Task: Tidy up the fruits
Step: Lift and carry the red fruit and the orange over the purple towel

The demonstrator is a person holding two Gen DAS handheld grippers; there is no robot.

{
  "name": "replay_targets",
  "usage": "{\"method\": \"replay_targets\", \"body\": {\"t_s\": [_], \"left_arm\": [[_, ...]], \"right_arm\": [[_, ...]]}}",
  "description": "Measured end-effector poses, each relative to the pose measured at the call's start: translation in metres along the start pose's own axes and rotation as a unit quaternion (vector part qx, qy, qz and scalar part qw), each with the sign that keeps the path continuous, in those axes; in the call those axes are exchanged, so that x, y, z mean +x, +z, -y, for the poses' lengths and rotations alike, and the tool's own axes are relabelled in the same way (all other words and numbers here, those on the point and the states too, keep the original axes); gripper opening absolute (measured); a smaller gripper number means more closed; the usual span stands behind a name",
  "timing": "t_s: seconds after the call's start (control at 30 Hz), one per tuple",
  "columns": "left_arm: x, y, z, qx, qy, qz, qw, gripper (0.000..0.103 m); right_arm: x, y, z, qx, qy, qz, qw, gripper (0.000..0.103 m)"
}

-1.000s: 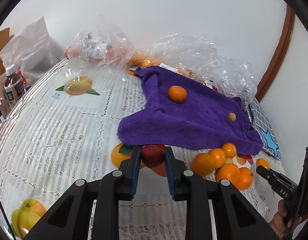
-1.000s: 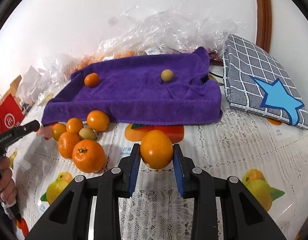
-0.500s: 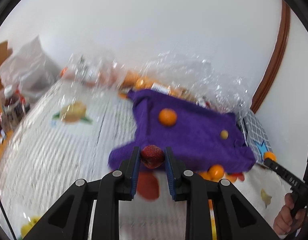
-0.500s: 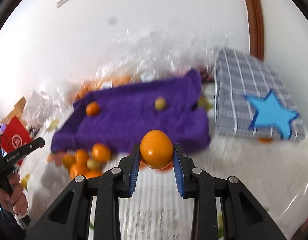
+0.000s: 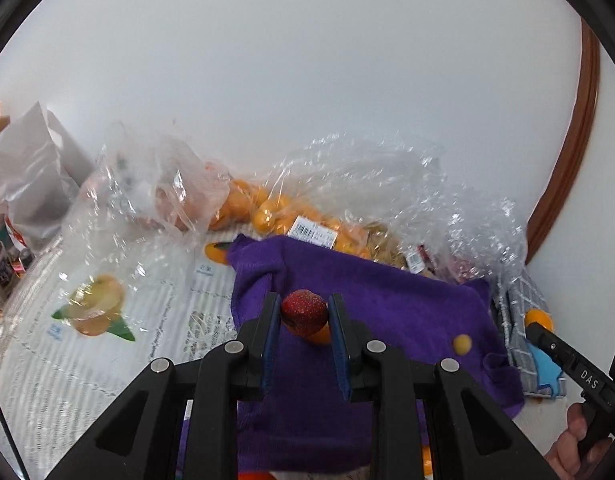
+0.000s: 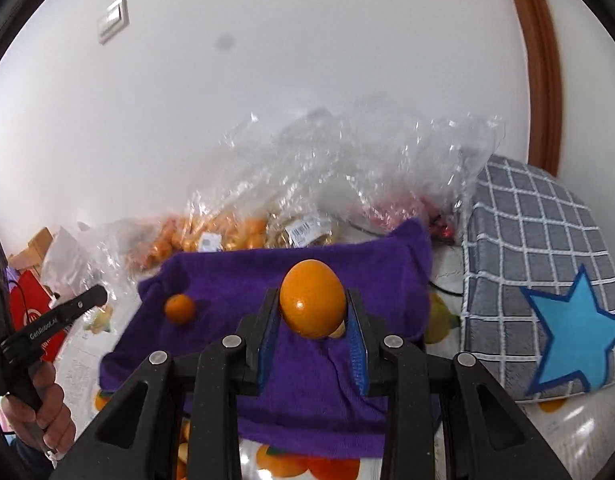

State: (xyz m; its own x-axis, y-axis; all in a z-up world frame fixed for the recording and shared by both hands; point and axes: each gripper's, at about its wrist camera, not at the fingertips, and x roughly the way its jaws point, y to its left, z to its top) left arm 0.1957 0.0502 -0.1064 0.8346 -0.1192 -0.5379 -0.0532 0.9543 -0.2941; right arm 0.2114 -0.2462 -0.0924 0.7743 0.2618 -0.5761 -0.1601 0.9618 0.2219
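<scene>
A small red bumpy fruit (image 5: 304, 311) is clamped in the left gripper (image 5: 303, 318), a smooth orange citrus fruit (image 6: 312, 304) in the right gripper (image 6: 312, 314). Both are carried above the purple terry towel (image 5: 387, 312) beneath the jaws; lowering and release there seem next.

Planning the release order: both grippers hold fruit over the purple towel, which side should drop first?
Probably left. The left gripper holds the red fruit right above the small orange on the purple towel. The right gripper, clamping the large orange, looks no better placed.
</scene>
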Motion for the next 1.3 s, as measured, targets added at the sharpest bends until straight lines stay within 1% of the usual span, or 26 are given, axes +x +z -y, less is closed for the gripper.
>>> {"method": "replay_targets", "body": {"t_s": [0.1, 0.13, 0.23, 0.33, 0.43, 0.53, 0.7, 0.83, 1.17, 1.3], "left_arm": [[0.012, -0.014, -0.002, 0.016, 0.005, -0.02, 0.9997, 0.023], [0.015, -0.016, -0.002, 0.02, 0.008, -0.022, 0.9995, 0.023], [0.02, -0.022, -0.003, 0.028, 0.015, -0.023, 0.9992, 0.023], [0.021, -0.024, -0.005, 0.029, 0.009, -0.025, 0.9992, 0.023], [0.021, -0.026, -0.004, 0.036, 0.008, -0.024, 0.999, 0.023], [0.024, -0.029, -0.004, 0.037, 0.01, -0.031, 0.9988, 0.023], [0.028, -0.03, -0.007, 0.026, 0.003, -0.04, 0.9989, 0.023], [0.029, -0.032, -0.007, 0.025, -0.007, -0.045, 0.9986, 0.023], [0.03, -0.033, -0.003, 0.032, -0.009, -0.047, 0.9984, 0.023], [0.03, -0.033, -0.004, 0.03, -0.011, -0.047, 0.9984, 0.023]], "right_arm": [[0.016, -0.01, 0.005, -0.007, -0.011, -0.022, 1.0, 0.032], [0.021, -0.011, 0.008, -0.005, -0.017, -0.03, 0.999, 0.032], [0.029, -0.016, 0.018, 0.005, -0.012, -0.041, 0.999, 0.032], [0.034, -0.023, 0.023, -0.001, -0.001, -0.043, 0.999, 0.032], [0.039, -0.028, 0.024, -0.014, -0.004, -0.045, 0.999, 0.032], [0.045, -0.03, 0.025, -0.005, 0.002, -0.057, 0.998, 0.032], [0.053, -0.038, 0.025, -0.008, -0.01, -0.071, 0.997, 0.032], [0.056, -0.04, 0.024, -0.01, -0.017, -0.073, 0.997, 0.032], [0.067, -0.045, 0.023, -0.016, -0.031, -0.098, 0.995, 0.032], [0.068, -0.045, 0.024, -0.018, -0.031, -0.1, 0.994, 0.032]]}}
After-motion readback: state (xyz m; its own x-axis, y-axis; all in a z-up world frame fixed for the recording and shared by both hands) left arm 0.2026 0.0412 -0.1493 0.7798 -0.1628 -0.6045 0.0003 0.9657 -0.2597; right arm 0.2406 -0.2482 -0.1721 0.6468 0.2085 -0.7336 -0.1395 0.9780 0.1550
